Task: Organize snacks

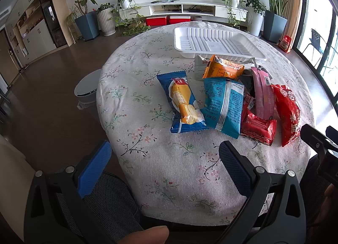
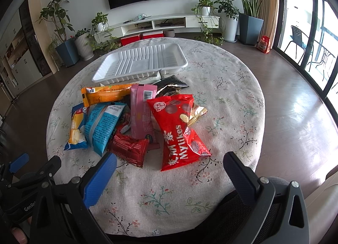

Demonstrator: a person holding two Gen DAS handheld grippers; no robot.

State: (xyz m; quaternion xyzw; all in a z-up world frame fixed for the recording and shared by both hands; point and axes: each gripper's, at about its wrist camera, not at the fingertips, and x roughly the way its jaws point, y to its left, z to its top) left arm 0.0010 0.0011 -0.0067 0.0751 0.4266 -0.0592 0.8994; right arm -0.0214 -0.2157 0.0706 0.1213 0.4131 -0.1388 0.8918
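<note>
Bright window daylight, glare on floor point(image 2: 300, 104), fisheye-warped edges.

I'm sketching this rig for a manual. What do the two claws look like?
Both match: black plastic frames with triangular cut-outs and silver pivot bolts. On the left claw and the right claw, one finger carries a bright blue ribbed pad and the other a dark cross-hatched pad. White "GenRo" lettering marks the left claw's body. No cables or sleeves visible.

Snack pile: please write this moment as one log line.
left gripper open | right gripper open | snack pile on table | white tray empty
</note>
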